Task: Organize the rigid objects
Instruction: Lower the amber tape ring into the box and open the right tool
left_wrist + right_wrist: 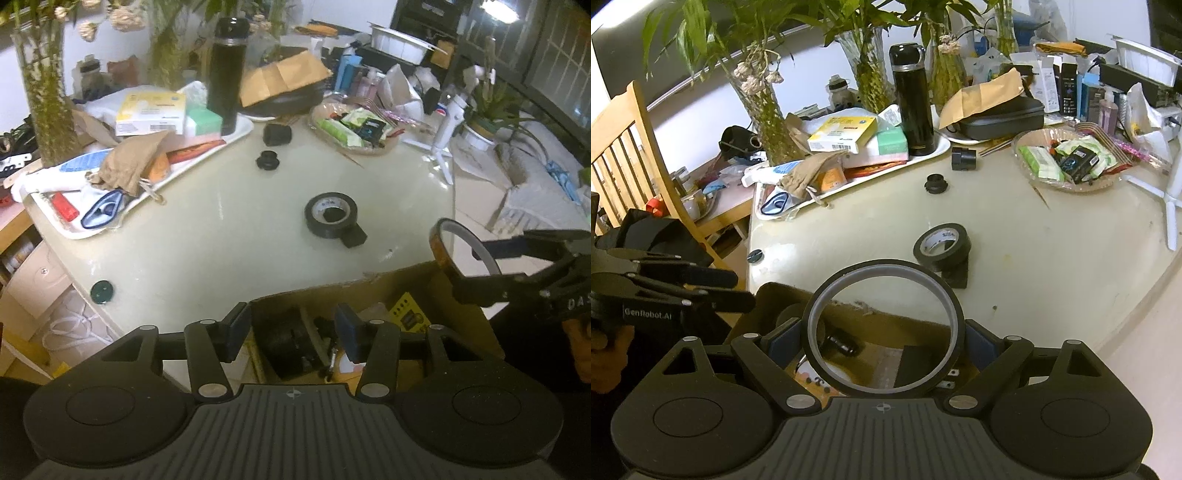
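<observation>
My right gripper (884, 341) is shut on a large thin amber tape ring (827, 295) and holds it above an open cardboard box (908, 325) at the table's near edge. In the left wrist view the ring (441, 251) and right gripper (480, 267) are at the right. My left gripper (291, 334) is open and empty over the same box (402, 284), which holds a black spool (284, 343) and small parts. On the table lie a black tape roll (330, 212) on a black block (354, 238), a black cap (268, 160), a black cylinder (277, 134) and a round green lid (102, 291).
A white tray (236, 136) at the back left holds boxes, a brown pouch and a tall black flask (226, 70). A glass bowl (354, 129) of packets sits at the back right, with a white tripod (443, 140) beside it. Plant vases stand behind. A wooden chair (631, 158) is at the left.
</observation>
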